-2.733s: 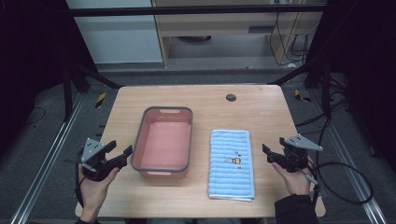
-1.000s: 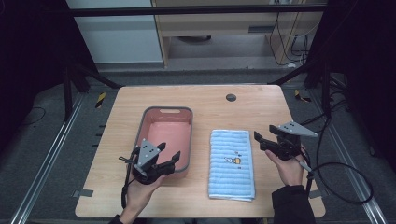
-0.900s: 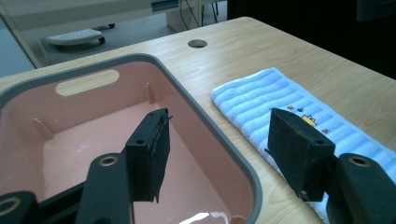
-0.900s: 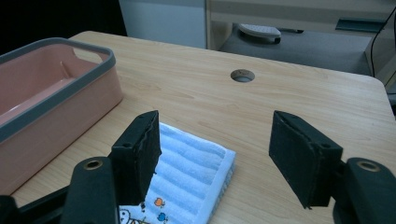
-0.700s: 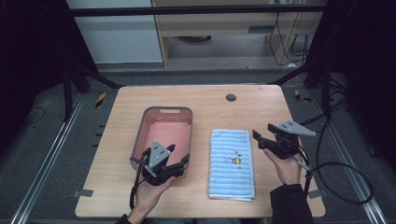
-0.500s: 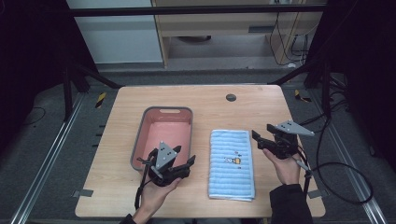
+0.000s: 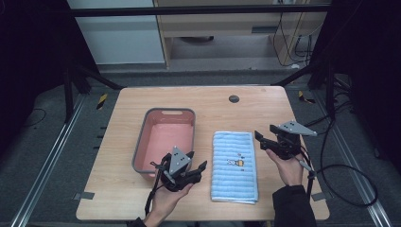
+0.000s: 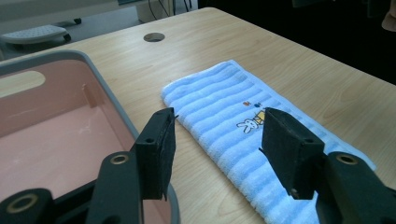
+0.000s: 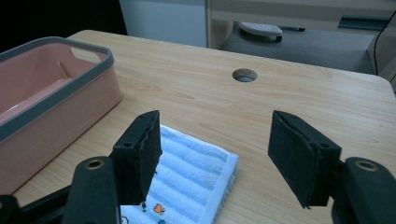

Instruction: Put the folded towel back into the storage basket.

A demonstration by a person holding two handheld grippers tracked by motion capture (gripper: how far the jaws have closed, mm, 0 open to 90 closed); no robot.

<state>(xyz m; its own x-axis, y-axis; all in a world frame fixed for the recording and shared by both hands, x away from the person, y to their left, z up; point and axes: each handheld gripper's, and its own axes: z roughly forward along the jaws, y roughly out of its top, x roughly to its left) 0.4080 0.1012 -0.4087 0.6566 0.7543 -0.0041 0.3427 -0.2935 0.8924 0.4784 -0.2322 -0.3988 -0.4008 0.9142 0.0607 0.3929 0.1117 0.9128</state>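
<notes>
A folded blue striped towel (image 7: 235,165) with a small rabbit print lies flat on the wooden table, right of a pink basin with a grey rim (image 7: 142,142). My left gripper (image 7: 197,161) hovers between the basin's near right corner and the towel's left edge. It is open; its jaws have just been closing a little, with nothing between them. In the left gripper view the gripper (image 8: 219,121) points over the towel (image 8: 219,88), with the basin (image 8: 107,88) at its left. My right gripper (image 7: 265,132) stands open just right of the towel's far right corner. In the right gripper view this gripper (image 9: 215,126) has the towel (image 9: 187,172) below it.
A round cable hole (image 7: 233,99) sits in the table's far middle. The basin (image 9: 60,107) holds nothing. A black cable (image 7: 340,170) trails from the right gripper over the table's right edge. Bare wood (image 7: 208,109) lies beyond the towel and basin.
My left gripper has moved right, from over the basin's near right corner toward the towel's left edge. The right gripper has stayed by the towel's far right corner.
</notes>
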